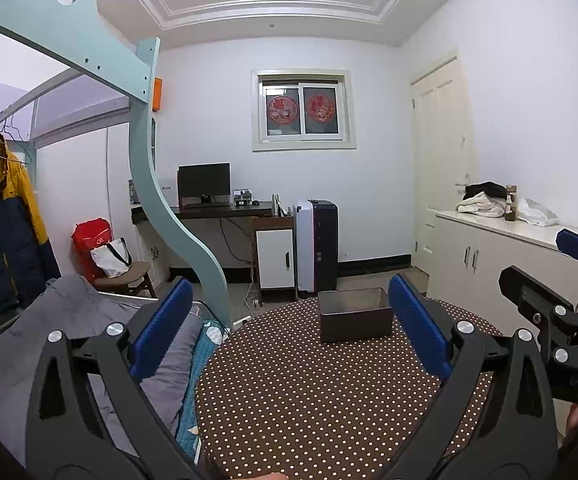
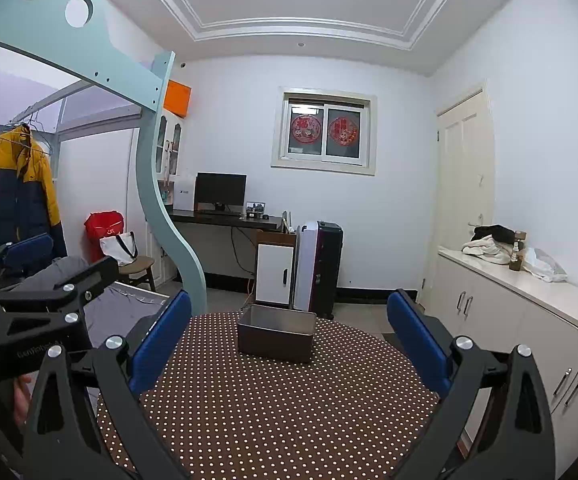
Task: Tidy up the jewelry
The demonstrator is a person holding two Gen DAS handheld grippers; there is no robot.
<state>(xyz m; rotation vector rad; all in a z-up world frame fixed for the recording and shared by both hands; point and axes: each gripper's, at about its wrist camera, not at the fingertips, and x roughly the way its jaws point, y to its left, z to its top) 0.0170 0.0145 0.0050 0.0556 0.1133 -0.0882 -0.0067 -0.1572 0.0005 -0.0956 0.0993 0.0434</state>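
I hold the left hand-held gripper (image 1: 289, 336) and right hand-held gripper (image 2: 289, 340) wide and empty, level toward the metal box (image 1: 355, 314) on the worktop (image 1: 289, 400); likely staging.

You cannot see the floor of the box (image 1: 355, 314) from either view; its near wall hides it. The table (image 1: 309, 400) runs off the bottom edge. Small items on the far desk (image 2: 225, 218) are too tiny to tell.
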